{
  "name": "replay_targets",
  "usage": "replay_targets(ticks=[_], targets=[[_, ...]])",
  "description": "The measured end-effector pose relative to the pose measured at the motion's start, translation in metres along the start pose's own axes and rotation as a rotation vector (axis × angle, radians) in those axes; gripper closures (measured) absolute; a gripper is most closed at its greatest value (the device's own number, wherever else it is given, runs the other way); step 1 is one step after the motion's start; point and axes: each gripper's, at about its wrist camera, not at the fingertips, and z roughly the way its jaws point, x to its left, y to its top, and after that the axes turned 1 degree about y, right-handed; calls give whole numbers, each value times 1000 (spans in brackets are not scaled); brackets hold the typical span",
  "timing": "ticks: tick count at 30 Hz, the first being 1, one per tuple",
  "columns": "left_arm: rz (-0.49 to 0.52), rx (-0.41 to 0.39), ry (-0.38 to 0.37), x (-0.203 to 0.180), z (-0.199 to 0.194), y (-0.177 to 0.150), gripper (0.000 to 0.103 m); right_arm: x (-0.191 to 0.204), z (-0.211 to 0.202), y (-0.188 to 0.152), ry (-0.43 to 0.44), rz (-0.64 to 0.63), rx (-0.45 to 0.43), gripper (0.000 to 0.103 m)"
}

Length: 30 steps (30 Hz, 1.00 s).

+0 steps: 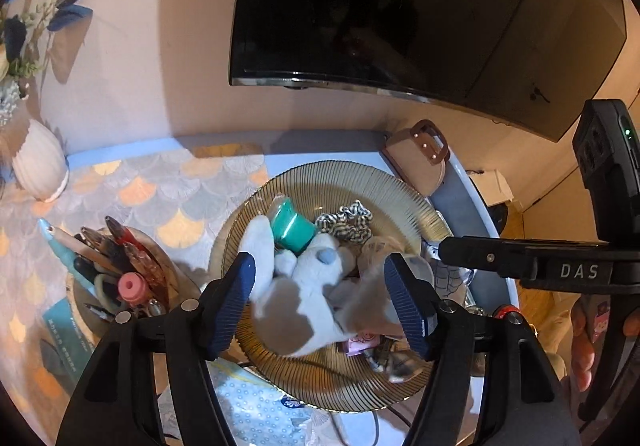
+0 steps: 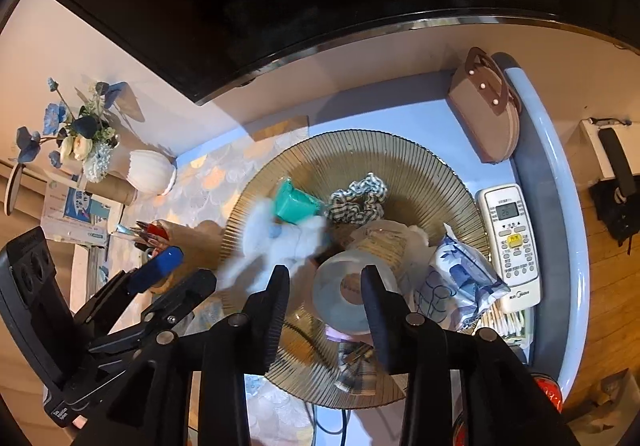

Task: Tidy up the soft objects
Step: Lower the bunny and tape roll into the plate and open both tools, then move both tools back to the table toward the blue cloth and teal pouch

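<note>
A ribbed amber glass plate (image 1: 352, 177) (image 2: 432, 181) holds a white plush toy (image 1: 304, 286) (image 2: 280, 242) with brown patches, a teal object (image 1: 290, 226) (image 2: 296, 201), a checked scrunchie (image 1: 346, 221) (image 2: 356, 197) and a tape roll (image 2: 340, 294). My left gripper (image 1: 320, 290) is open with its blue pads either side of the plush, just above it. My right gripper (image 2: 324, 302) is open over the tape roll, its fingers apart on both sides of it.
A pen cup (image 1: 120, 266) stands left of the plate. A white vase (image 1: 40, 165), a brown pouch (image 2: 484, 113), a remote (image 2: 512, 242), a blue-patterned tissue pack (image 2: 460, 282) and cotton swabs (image 2: 508, 322) lie around. A dark TV (image 1: 400, 5) hangs above.
</note>
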Motion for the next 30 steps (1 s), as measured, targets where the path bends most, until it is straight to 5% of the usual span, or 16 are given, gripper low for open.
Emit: replay_targets(ticks=[9,14,19,25,30], targets=[[-56,-47,-14,15,-20,-6,37,11,-3,-5,-8,-29,1,66],[-181,-197,-22,61,-66,-16,33,34,-7,-10,21,-84,-24,62],[-334,-332,93,129,-118,-46,25,87,-16,-14,108,-239,-90,57],[-551,-312,299,214,-131,-113,24,162,-7,-39,252,-442,-92,50],[-669,-168,373,264,-86,-167,24,244,27,-82,208,-750,-112,49]])
